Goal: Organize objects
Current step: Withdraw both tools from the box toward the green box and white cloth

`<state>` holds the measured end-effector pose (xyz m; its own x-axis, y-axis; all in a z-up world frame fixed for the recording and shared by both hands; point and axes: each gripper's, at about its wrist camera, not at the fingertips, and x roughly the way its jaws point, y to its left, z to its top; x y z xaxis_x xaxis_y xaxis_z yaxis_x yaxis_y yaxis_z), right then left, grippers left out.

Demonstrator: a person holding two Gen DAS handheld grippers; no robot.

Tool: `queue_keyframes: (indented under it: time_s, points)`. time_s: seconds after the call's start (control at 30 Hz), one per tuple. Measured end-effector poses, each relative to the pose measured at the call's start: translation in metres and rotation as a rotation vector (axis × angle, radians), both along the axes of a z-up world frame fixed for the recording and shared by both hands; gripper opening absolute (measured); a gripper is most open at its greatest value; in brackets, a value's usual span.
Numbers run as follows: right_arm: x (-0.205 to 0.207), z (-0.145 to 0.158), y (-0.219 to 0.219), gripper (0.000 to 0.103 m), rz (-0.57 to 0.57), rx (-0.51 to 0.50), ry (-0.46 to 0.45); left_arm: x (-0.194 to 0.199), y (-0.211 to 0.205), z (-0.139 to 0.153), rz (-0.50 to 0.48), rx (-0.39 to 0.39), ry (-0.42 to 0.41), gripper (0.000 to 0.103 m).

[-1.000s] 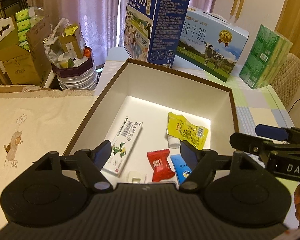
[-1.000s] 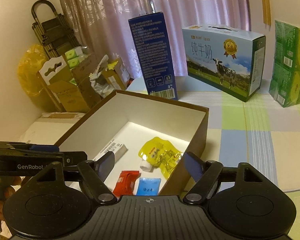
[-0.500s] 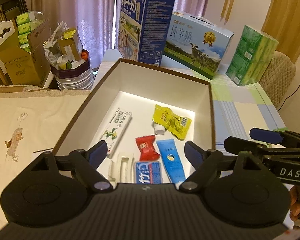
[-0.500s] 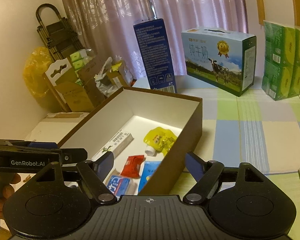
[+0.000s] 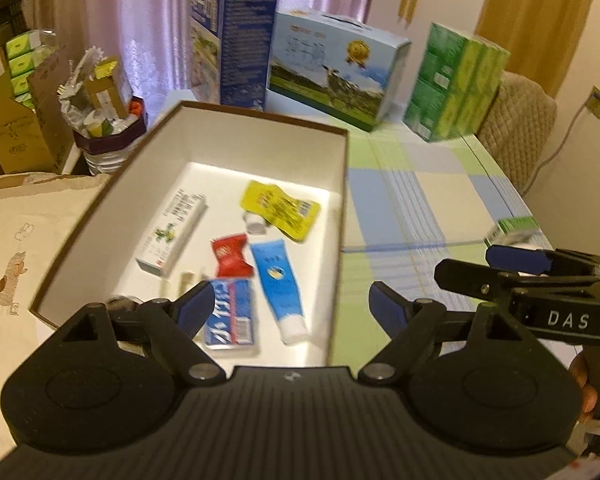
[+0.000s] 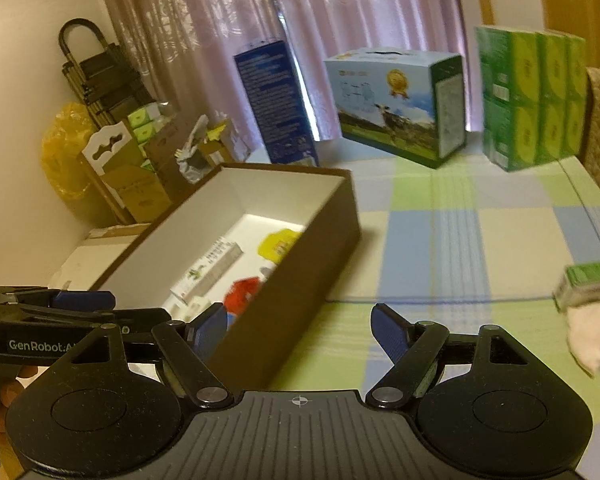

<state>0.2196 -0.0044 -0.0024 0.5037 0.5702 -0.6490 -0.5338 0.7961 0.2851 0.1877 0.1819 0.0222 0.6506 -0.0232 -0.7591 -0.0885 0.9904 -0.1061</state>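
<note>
I'm eyeing the small green box (image 6: 592, 280) outside the brown box (image 6: 300, 248): probably light, stiff card, though blurry. Both claws, left gripper (image 5: 292, 306) and right gripper (image 6: 298, 326), are hanging released; I'm planning on its long sides.

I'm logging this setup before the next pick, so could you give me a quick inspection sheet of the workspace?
Surface: checked tablecloth.
Job's things: brown box holding blue tube, red sachet, yellow pouch, white carton; small green box outside it, at table edge.
Clutter: milk cartons, green tissue packs.
Grippers: left gripper and right gripper open, empty.
Cables: one by wall socket.
Surroundings: curtains, cardboard boxes.
</note>
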Motion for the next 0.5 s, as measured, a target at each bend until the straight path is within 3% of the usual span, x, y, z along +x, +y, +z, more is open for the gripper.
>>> queue_keyframes:
  time_s: [0.5]
  points:
    - [0.004,-0.013,-0.089,0.076,-0.114,-0.032,0.065,0.010,-0.080,-0.013,-0.107,0.015,0.036,0.082]
